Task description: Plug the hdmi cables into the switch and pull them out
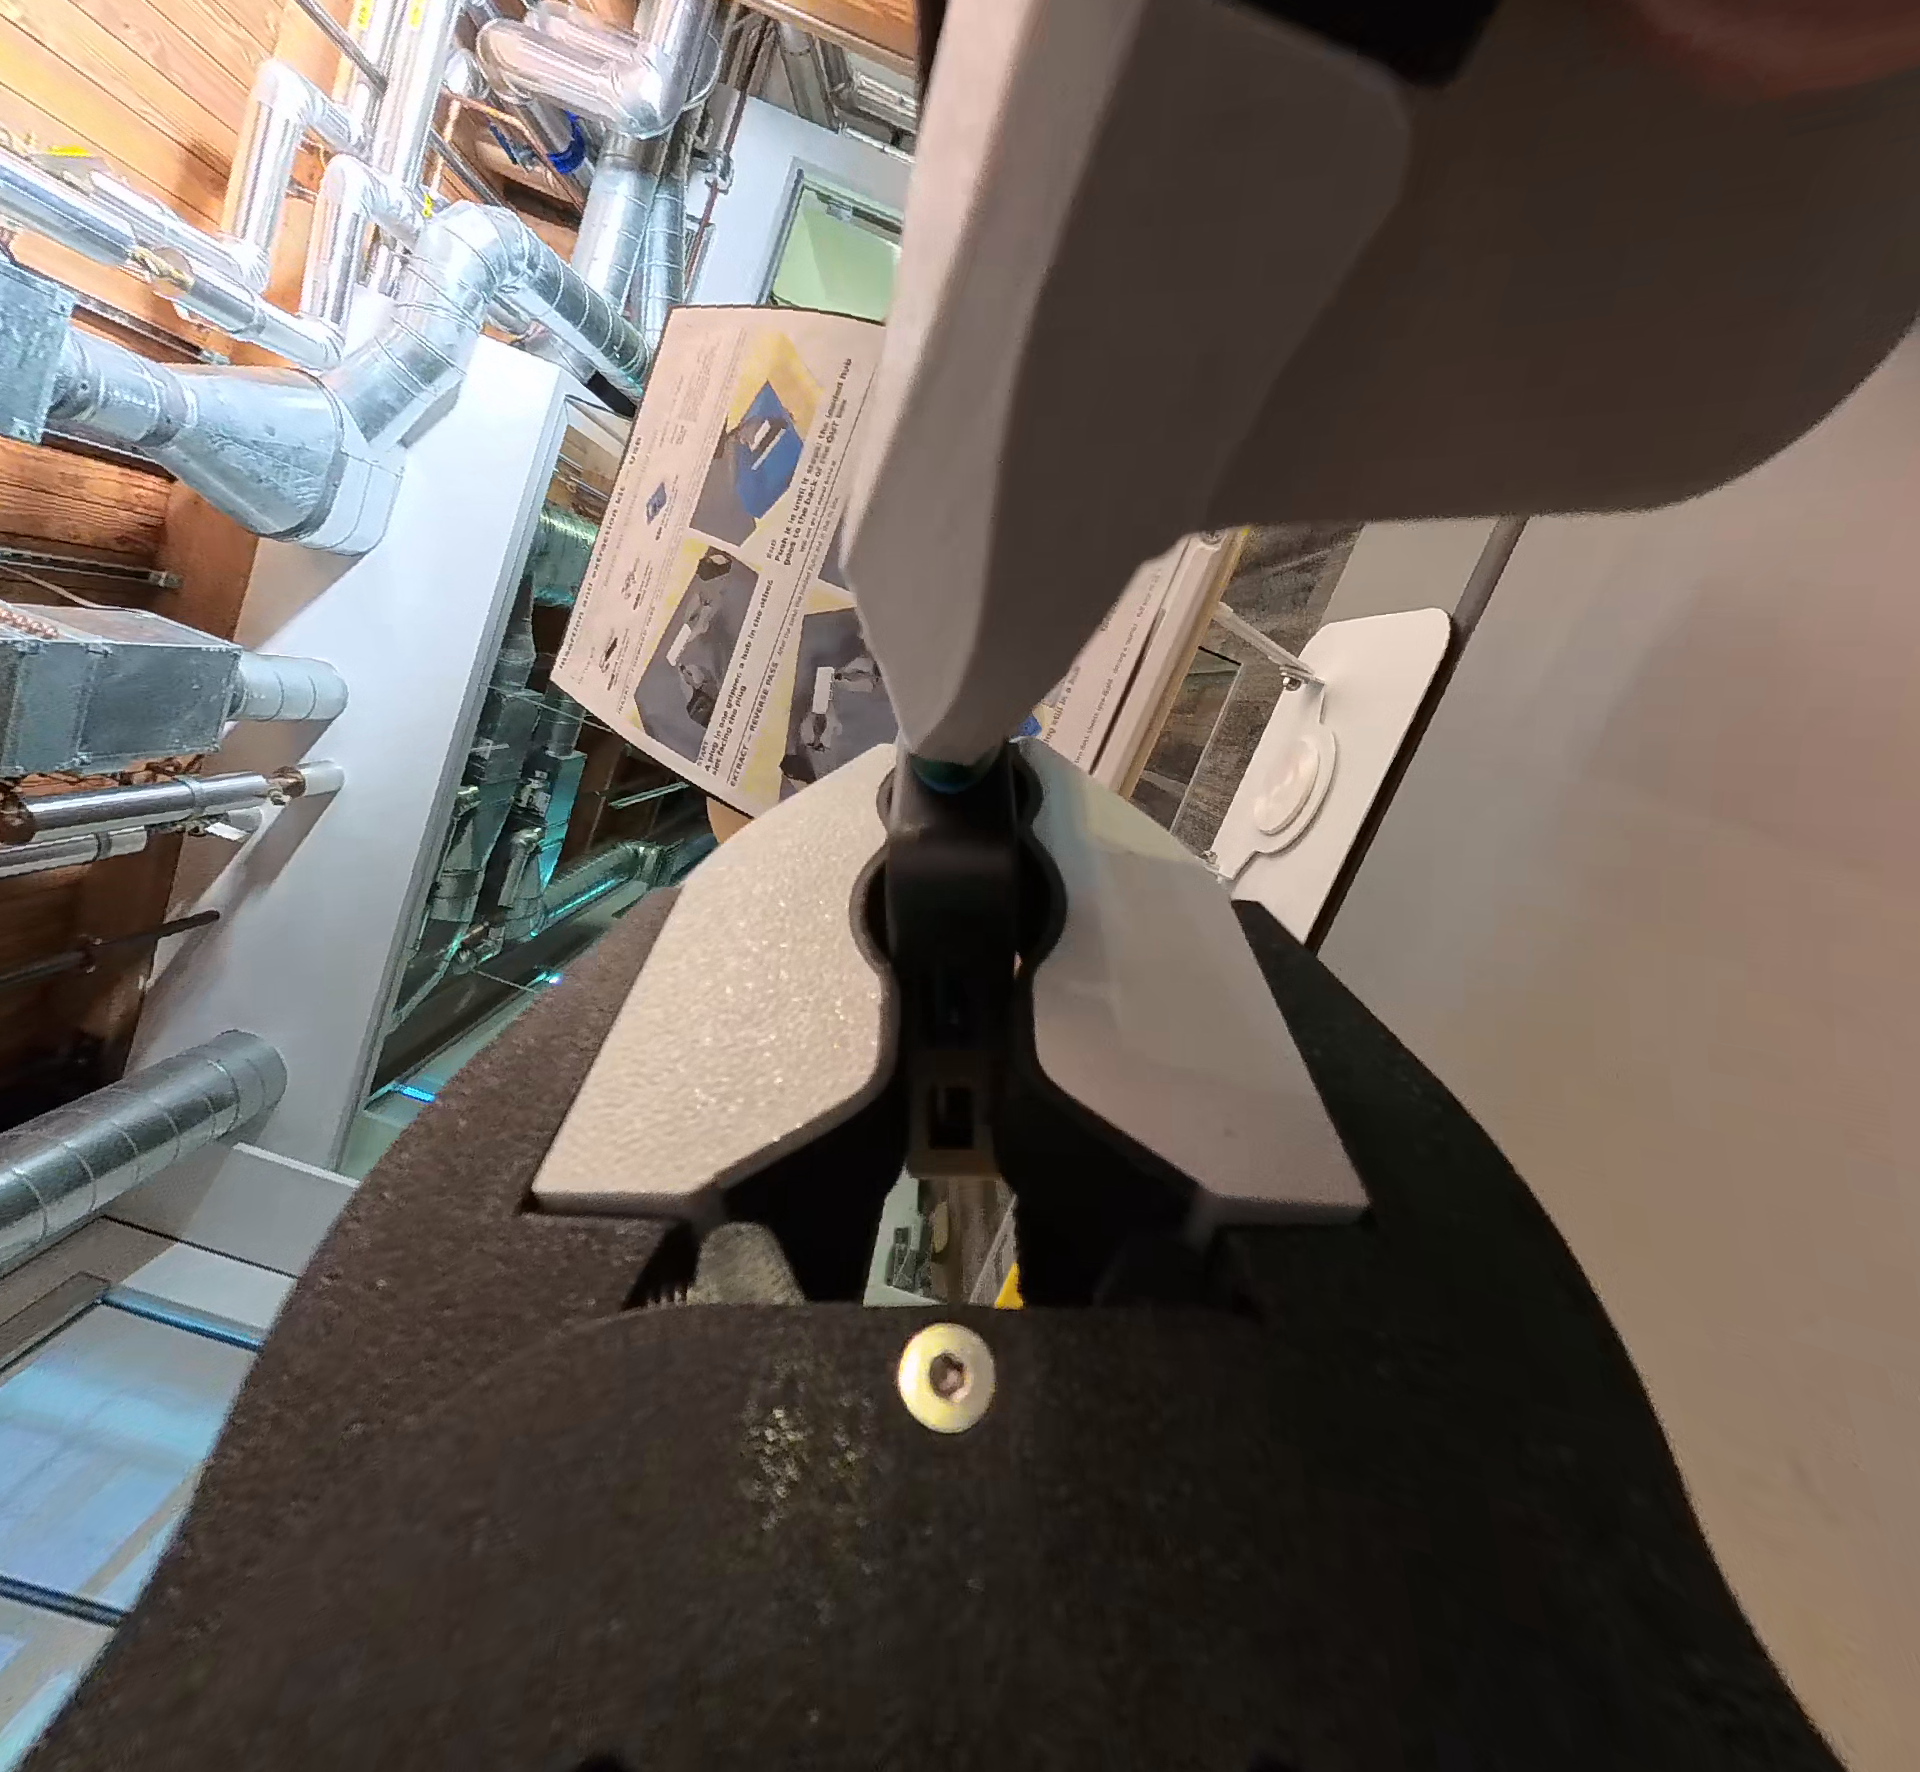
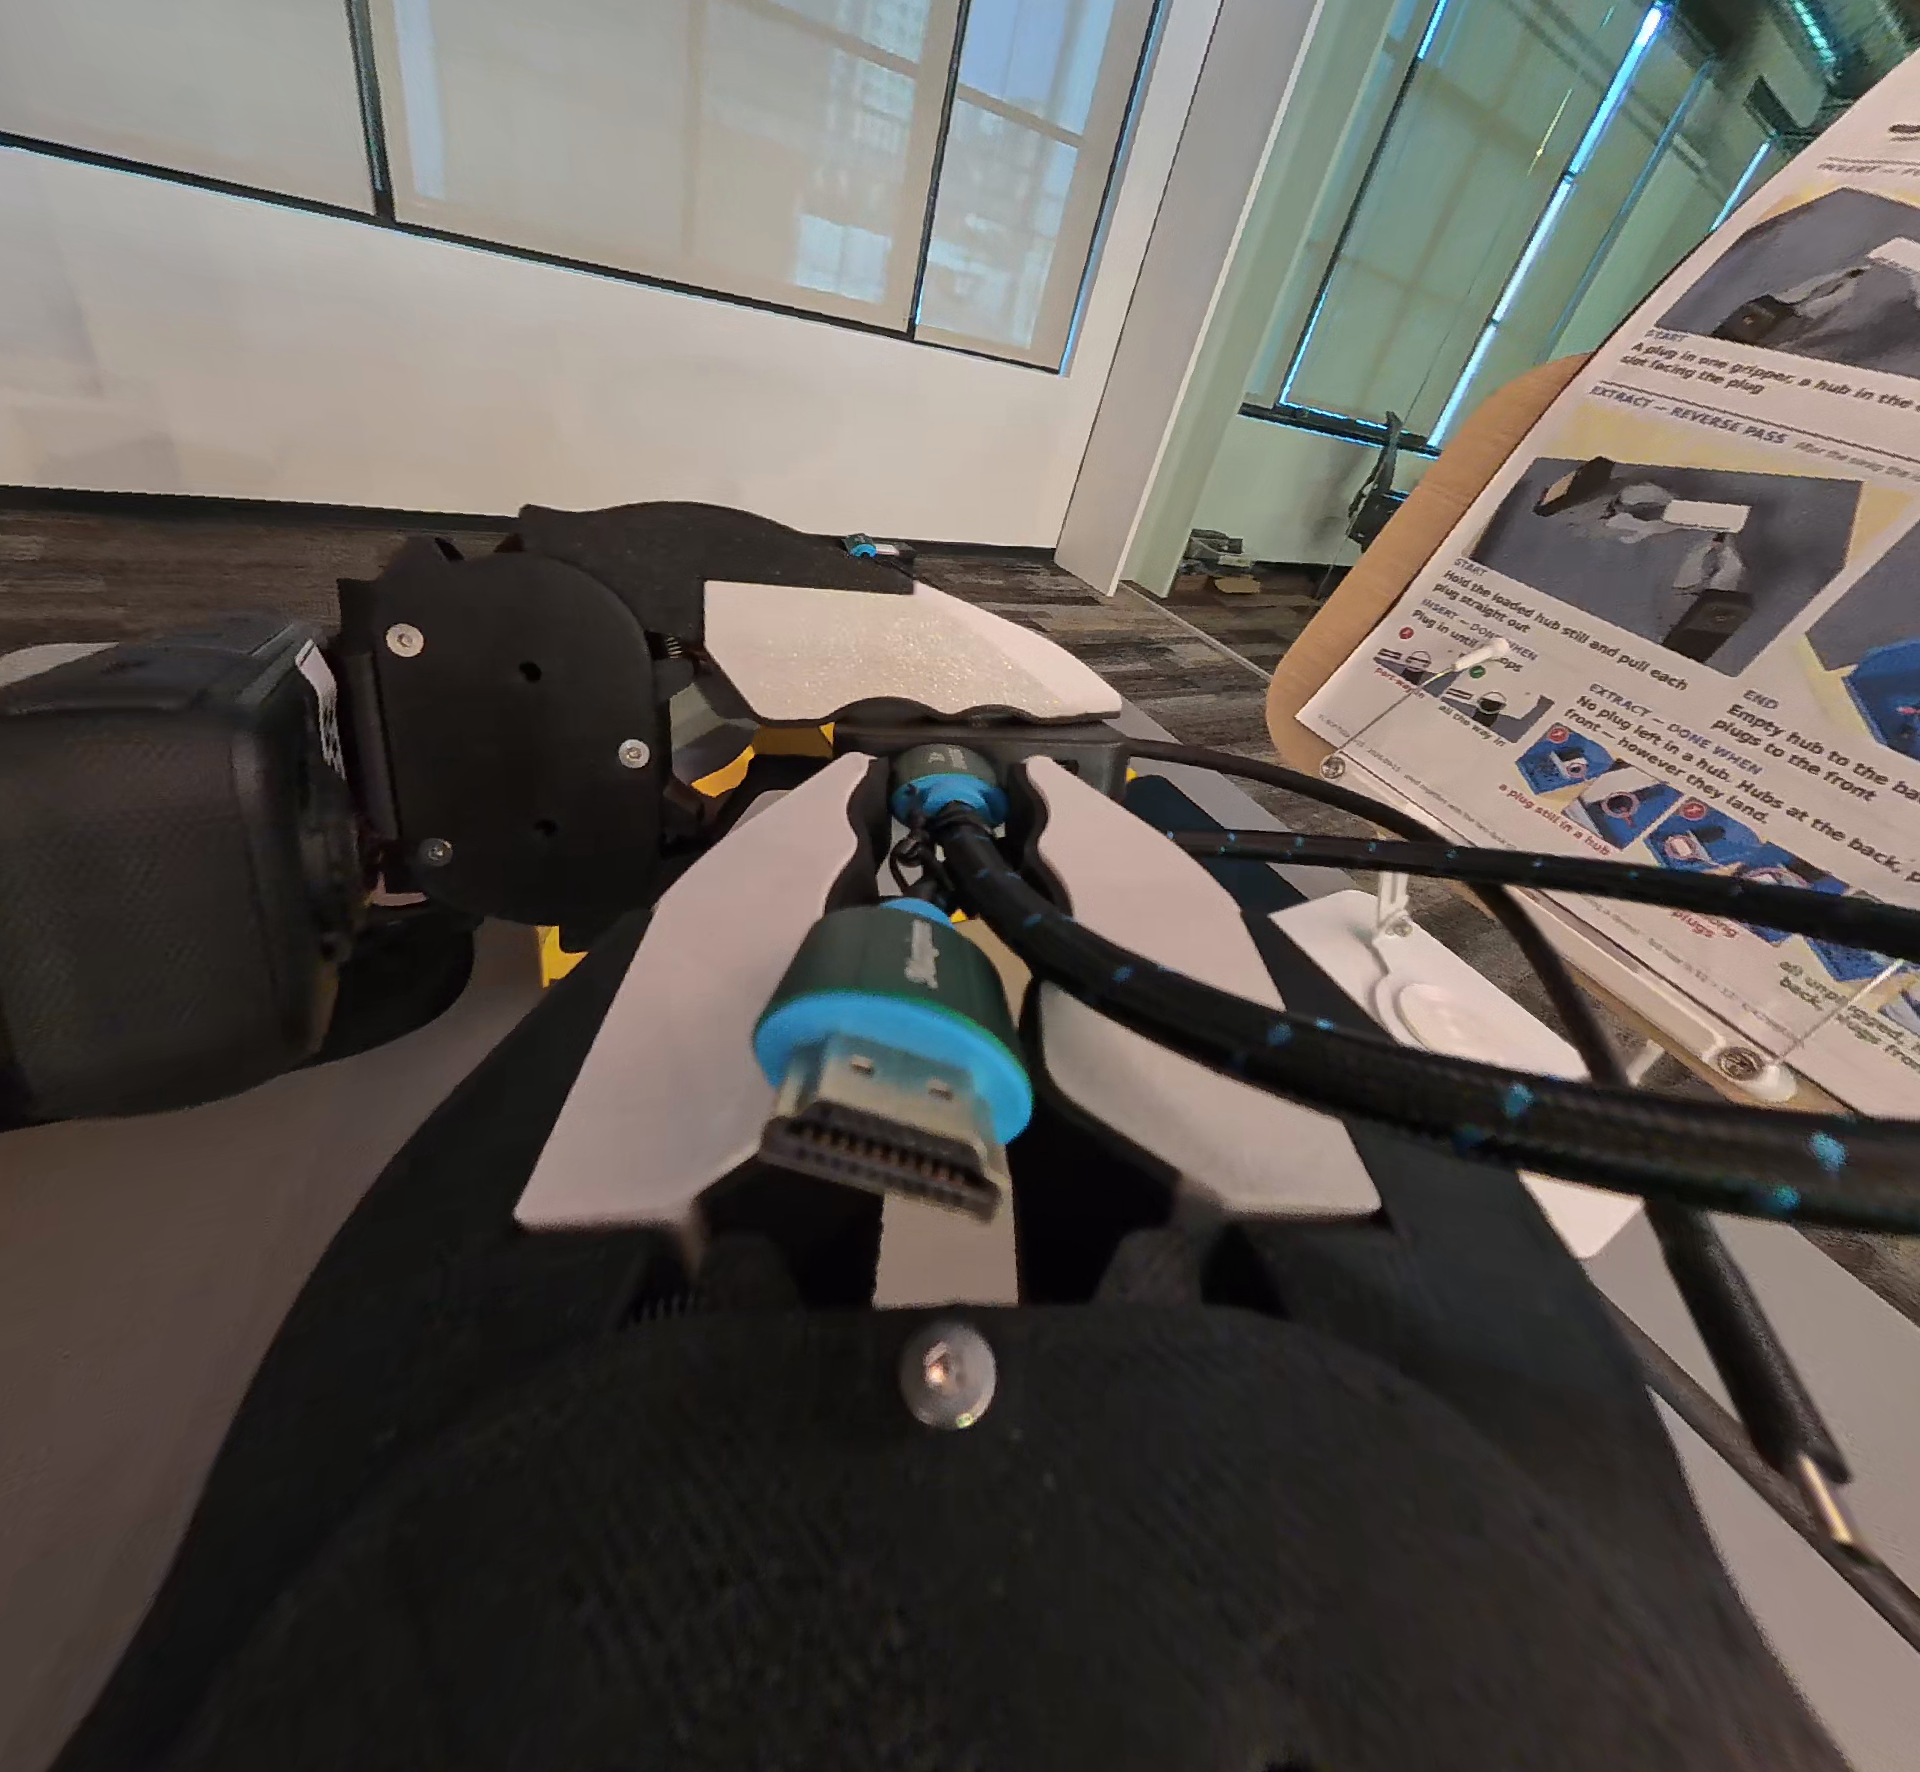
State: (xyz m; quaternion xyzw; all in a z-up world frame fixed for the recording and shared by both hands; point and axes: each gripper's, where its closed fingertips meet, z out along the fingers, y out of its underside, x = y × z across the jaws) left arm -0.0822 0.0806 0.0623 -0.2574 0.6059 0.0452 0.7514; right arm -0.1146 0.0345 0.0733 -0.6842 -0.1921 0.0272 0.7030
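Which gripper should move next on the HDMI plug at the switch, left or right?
Right. The right gripper is shut on the HDMI plug, nose at the switch, so it can probably push or pull. The left gripper is shut on the switch and looks best bracing it.

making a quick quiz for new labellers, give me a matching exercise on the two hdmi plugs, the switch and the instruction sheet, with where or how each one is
Things:
1. near hdmi plug
2. far hdmi plug
3. switch
4. instruction sheet

States:
a. propped on a stand at the right
b. clamped in the left gripper
c. held at the right gripper fingertips
d. unplugged, contacts facing the camera

Pairs: 1-d, 2-c, 3-b, 4-a
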